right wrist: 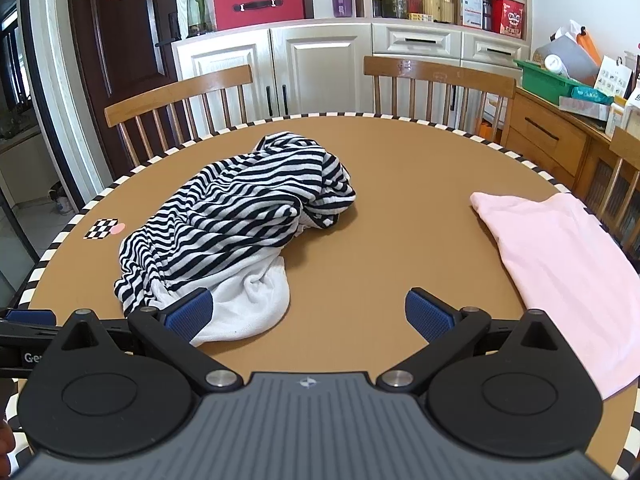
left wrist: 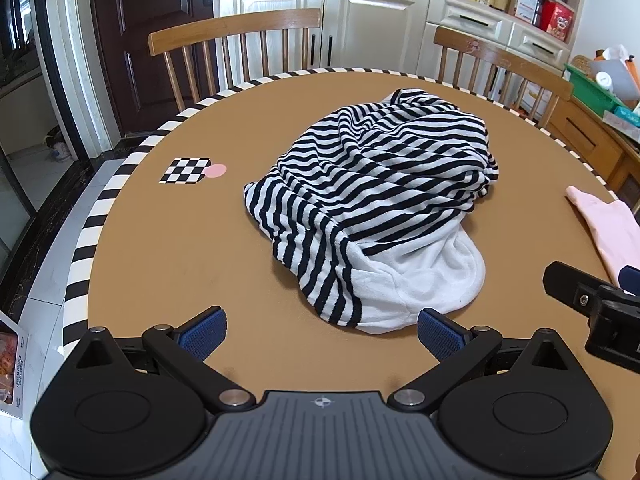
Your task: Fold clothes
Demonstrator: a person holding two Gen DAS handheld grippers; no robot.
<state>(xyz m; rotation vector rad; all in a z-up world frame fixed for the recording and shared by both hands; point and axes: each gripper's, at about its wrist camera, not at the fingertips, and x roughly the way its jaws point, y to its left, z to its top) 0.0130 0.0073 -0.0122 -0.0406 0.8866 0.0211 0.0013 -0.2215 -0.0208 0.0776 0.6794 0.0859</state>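
Striped garment (left wrist: 376, 204) lay bunched mid-table; pink cloth (right wrist: 560, 264) flat, right. I held left gripper (left wrist: 320, 334), right gripper (right wrist: 308, 312) jaws apart, empty. Risk: pinching several layers.

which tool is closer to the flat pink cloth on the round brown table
Right. The right tool hangs open with the flat pink cloth just off its right finger. The left tool sits open before the striped garment, farther from the cloth.

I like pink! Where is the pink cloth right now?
The pink cloth lies flat at the right edge of the round table in the right wrist view, apart from the crumpled striped shirt to its left.
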